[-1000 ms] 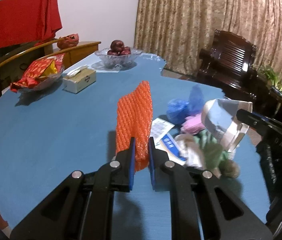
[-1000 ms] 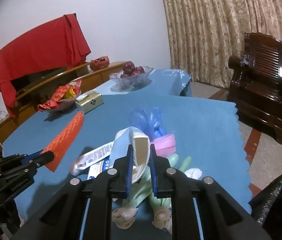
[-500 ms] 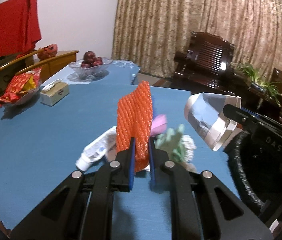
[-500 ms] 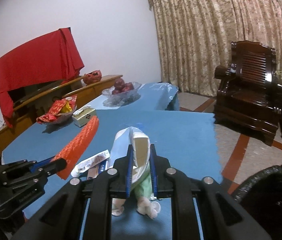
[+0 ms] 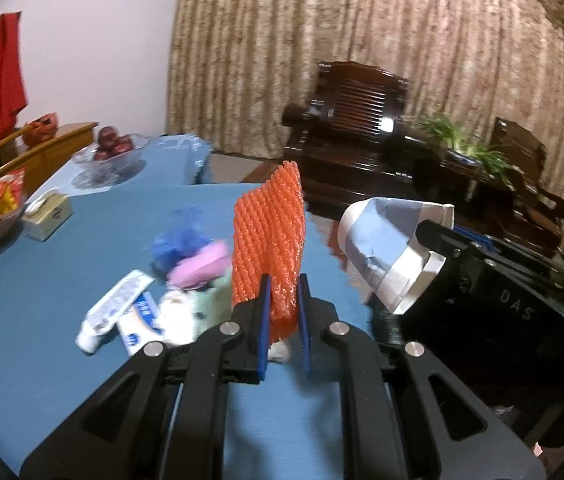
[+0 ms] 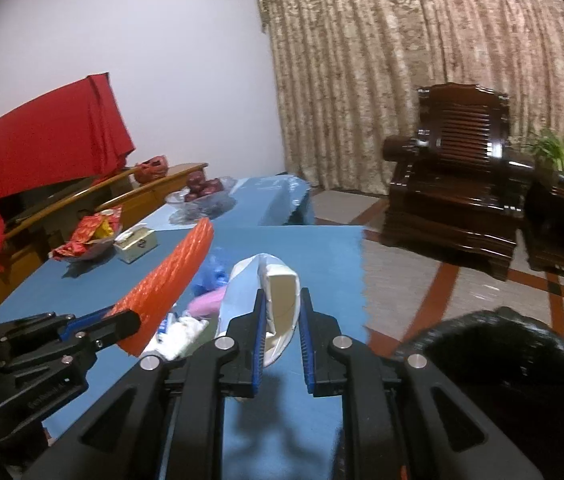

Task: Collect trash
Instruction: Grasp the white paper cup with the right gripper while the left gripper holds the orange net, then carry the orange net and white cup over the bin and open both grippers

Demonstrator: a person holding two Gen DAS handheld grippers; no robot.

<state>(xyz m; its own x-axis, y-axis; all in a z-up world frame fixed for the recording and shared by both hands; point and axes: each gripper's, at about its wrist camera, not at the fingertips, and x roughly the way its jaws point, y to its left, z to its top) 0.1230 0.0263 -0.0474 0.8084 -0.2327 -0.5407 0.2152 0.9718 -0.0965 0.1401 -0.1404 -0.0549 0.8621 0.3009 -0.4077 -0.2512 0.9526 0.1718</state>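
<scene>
Left hand-held gripper point(image 5: 284, 312): clamped on the lower end of the orange foam net point(image 5: 269, 240), which stands upright between its blue pads, above the table point(image 5: 41, 300).
Orange foam net: ribbed mesh sleeve, flattened.
Right hand-held gripper point(image 6: 282, 320): clamped on the crushed paper cup point(image 6: 277, 300), held above the table edge.
Paper cup: white, pale blue band, squashed flat.
Black trash bag point(image 6: 502, 380): open, lower right of the cup.

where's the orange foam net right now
The orange foam net is clamped upright in the left gripper, lifted above the blue table. In the right wrist view it slants left of the crushed paper cup.
</scene>
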